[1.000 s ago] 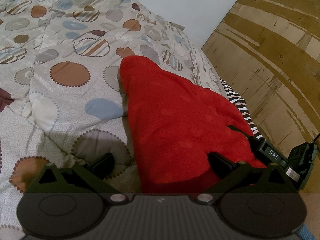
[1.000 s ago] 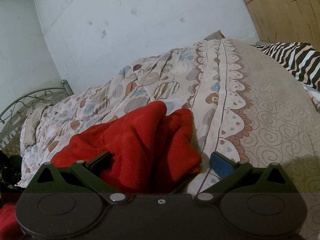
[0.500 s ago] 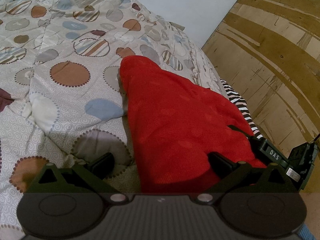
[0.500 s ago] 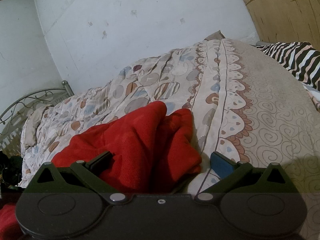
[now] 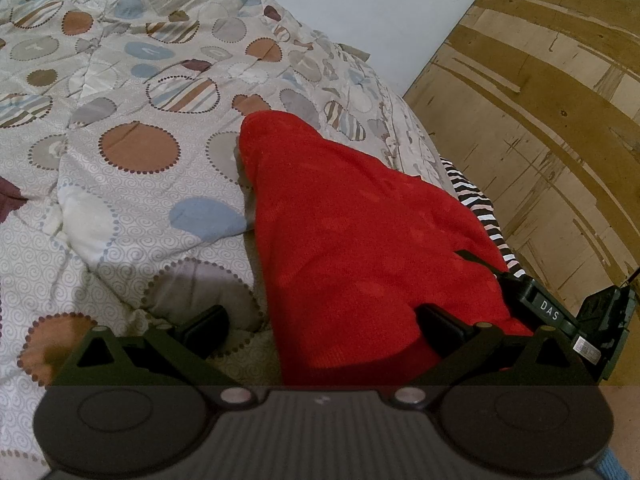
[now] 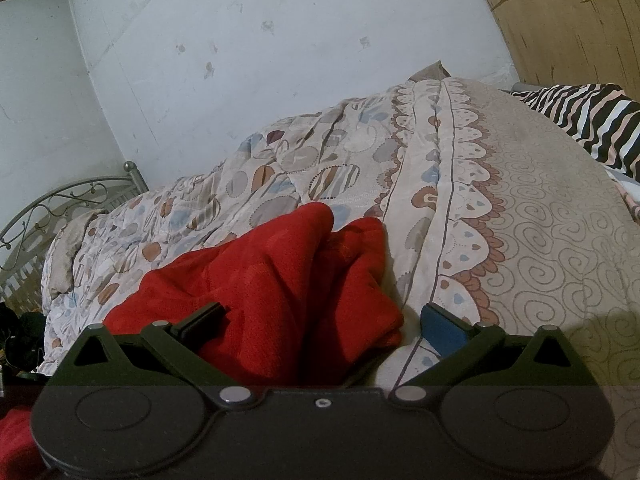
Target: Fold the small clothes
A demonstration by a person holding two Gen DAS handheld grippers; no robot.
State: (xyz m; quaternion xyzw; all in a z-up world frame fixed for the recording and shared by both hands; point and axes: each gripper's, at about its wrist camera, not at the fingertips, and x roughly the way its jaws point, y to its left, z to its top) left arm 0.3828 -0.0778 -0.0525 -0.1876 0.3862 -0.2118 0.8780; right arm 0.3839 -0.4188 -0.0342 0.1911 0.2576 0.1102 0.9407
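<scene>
Low in each wrist frame, the left gripper (image 5: 322, 322) and the right gripper (image 6: 322, 318) are seen with jaws spread wide, nothing clamped, each straddling an edge of the rumpled red knit garment (image 5: 360, 240) lying at centre on the circle-patterned beige quilt (image 5: 120, 184). For a clean fold, both jaws should probably be closed on single edges at matching corners. A zebra-striped cloth (image 6: 588, 116) sits upper right.
</scene>
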